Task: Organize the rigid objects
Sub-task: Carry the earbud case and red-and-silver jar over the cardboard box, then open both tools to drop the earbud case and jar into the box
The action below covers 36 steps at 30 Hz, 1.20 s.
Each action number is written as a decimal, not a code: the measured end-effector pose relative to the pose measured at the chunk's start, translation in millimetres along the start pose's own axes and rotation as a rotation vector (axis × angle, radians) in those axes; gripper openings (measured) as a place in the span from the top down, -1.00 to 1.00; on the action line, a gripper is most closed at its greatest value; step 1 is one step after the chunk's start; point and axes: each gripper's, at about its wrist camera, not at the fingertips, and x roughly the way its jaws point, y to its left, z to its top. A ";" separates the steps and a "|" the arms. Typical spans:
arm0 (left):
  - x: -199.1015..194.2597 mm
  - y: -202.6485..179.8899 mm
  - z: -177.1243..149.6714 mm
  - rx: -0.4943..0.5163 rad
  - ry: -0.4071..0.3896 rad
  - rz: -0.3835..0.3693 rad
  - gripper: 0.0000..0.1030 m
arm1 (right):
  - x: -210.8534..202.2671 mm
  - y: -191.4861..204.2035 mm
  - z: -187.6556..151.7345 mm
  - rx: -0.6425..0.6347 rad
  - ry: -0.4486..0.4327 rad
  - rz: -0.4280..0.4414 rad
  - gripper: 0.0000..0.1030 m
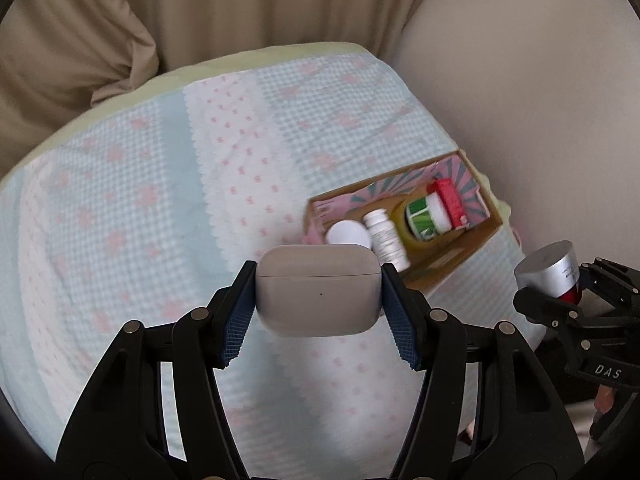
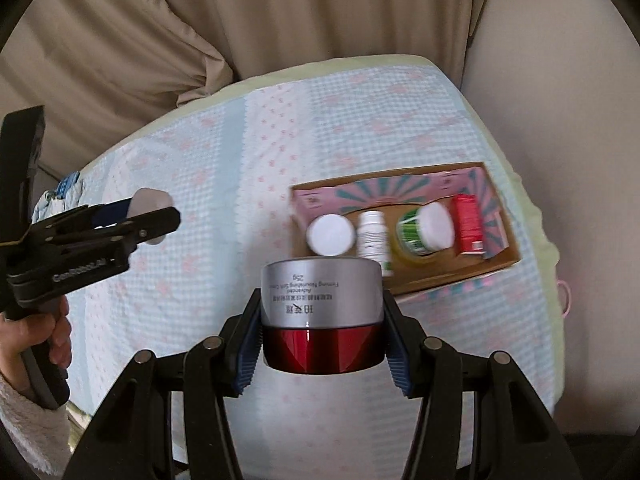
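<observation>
Your left gripper held the earbud case clamped by its short ends; smooth, light plastic, probably slippery. Your right gripper held the jar across its sides; likely heavier, possibly glass. The box lay at 1 o'clock, well apart.

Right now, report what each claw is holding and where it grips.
Left claw clamps the white earbud case by its two short ends. Right claw clamps the silver-lidded red cream jar across its round sides.
</observation>
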 end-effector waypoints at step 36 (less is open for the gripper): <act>255.8 -105.6 63.4 0.028 0.283 0.065 -0.46 | 194.1 -205.2 125.2 0.078 0.196 0.059 0.01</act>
